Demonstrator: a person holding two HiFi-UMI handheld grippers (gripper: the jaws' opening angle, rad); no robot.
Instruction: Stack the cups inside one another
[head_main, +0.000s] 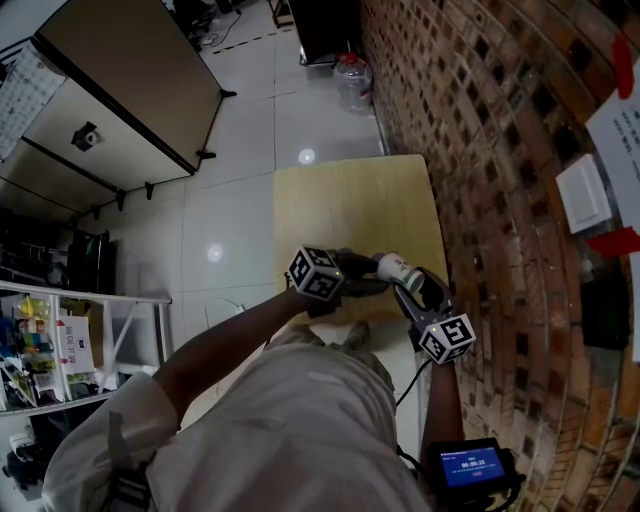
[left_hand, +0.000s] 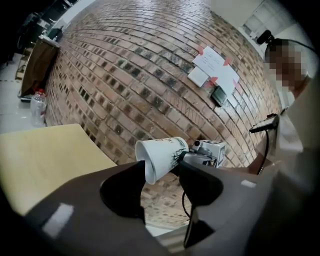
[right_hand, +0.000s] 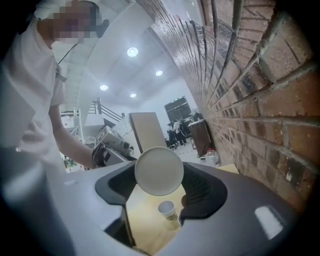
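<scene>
White cup lies sideways, gripped by our right hand-held gripper, mouth towards the left hand-held gripper, released and empty; a second cup stands on the surface below, likely for nesting.

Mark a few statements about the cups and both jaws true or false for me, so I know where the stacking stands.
1. The right gripper holds a white cup between its jaws. True.
2. The left gripper is shut on a cup. False: its jaws are open and empty. The cup seen beyond them is the one in the right gripper.
3. A second cup stands upright on the yellow table. True.
4. The held cup is already nested in the second cup. False: it is held in the air on its side, clear of the second cup.
</scene>
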